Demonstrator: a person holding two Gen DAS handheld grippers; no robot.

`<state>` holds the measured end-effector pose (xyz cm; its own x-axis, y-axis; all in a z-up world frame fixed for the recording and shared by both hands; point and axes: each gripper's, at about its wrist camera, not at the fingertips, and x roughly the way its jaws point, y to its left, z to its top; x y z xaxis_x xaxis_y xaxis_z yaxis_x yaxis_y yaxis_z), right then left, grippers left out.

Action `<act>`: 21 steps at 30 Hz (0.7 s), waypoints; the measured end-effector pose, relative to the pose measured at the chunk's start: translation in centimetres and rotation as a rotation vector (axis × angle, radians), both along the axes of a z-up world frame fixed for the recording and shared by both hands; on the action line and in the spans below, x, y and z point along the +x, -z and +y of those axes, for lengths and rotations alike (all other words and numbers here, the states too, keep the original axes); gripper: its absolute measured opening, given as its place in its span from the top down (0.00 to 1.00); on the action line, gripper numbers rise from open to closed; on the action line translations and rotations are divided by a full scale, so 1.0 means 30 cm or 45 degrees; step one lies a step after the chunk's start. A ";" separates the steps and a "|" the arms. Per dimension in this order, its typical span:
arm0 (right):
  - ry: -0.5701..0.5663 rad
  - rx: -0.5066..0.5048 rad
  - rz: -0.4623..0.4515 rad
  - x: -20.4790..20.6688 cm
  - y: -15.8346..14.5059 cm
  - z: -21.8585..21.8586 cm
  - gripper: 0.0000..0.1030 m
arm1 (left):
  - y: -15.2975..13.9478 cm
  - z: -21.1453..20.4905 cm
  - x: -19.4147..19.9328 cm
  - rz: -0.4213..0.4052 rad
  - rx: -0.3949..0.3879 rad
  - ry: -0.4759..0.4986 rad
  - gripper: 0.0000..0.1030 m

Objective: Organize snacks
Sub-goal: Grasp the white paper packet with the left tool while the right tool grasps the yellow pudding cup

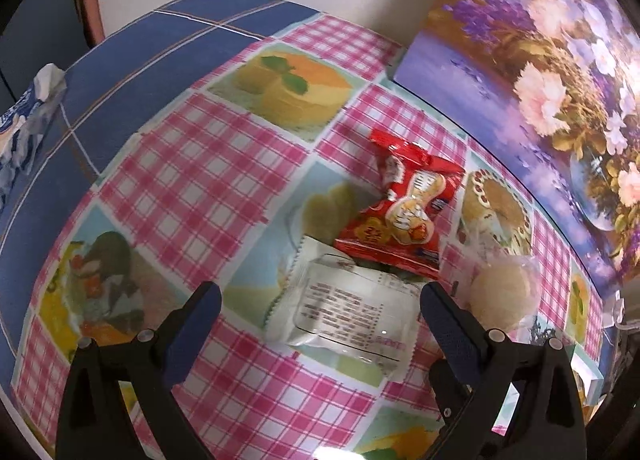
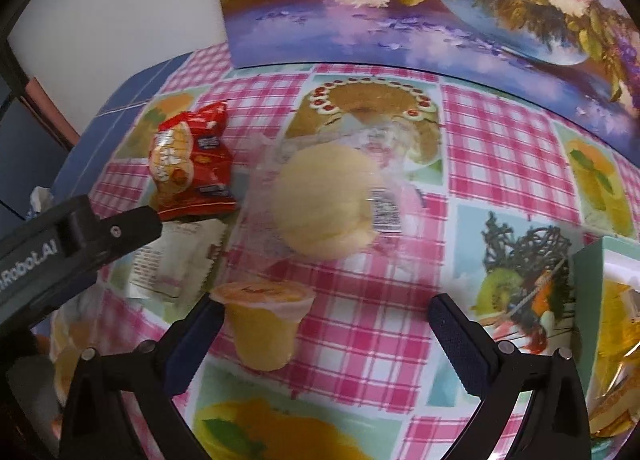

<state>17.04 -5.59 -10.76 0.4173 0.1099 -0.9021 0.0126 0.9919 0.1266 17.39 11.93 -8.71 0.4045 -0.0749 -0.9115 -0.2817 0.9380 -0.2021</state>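
A red snack bag (image 1: 404, 205) lies on the checked tablecloth, its lower edge over a white packet (image 1: 344, 310). My left gripper (image 1: 320, 300) is open above the white packet, its fingers on either side of it. A pale round bun in clear wrap (image 1: 500, 300) lies to the right. In the right wrist view the bun (image 2: 326, 201) is at centre, the red bag (image 2: 190, 163) and white packet (image 2: 172, 260) at left. A yellow jelly cup (image 2: 264, 324) stands next to the left finger of my open right gripper (image 2: 326, 314). The left gripper's body (image 2: 76, 248) shows at left.
A flower painting (image 1: 540, 79) leans against the wall behind the table (image 1: 192, 179), also in the right wrist view (image 2: 440, 11). A box with yellow packaging (image 2: 612, 324) sits at the right edge. A tissue pack (image 1: 28, 115) lies on the blue cloth at far left.
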 end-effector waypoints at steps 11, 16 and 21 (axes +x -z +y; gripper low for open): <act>0.014 -0.092 -0.019 -0.018 -0.013 -0.015 0.18 | 0.042 -0.082 0.017 0.048 0.063 0.101 0.04; 0.023 -0.092 -0.034 -0.026 -0.024 -0.032 0.39 | 0.049 -0.098 0.018 0.054 0.099 0.120 0.21; 0.011 -0.073 -0.034 -0.034 -0.034 -0.043 0.63 | 0.046 -0.112 0.018 0.041 0.103 0.139 0.26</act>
